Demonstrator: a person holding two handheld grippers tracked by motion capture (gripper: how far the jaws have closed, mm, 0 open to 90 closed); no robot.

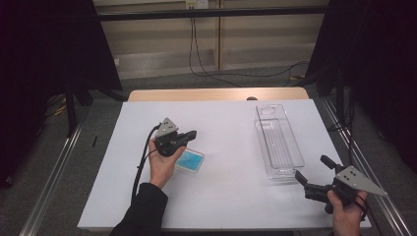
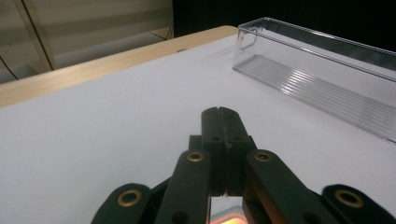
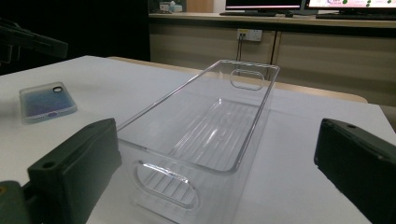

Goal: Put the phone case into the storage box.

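Surfaces on your table: mostly matt, with one clear glossy piece.

Your table (image 1: 221, 94) shows a pale wood edge under a smooth, matt white sheet (image 1: 231, 196). The tray (image 3: 219, 126) is clear hard plastic, glossy, with a ribbed floor (it catches highlights along the rim). The phone case (image 1: 190, 161) looks like soft translucent plastic with a blue sheen. The jaws of your left gripper (image 2: 219, 114) are matt black plastic with brass-coloured pivots; your right gripper (image 1: 311, 173) carries a dull grey metal plate.

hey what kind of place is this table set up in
Probably a lab or office recording room: a white-covered table between black curtains, cables running to a wall socket, and monitors on a back counter.
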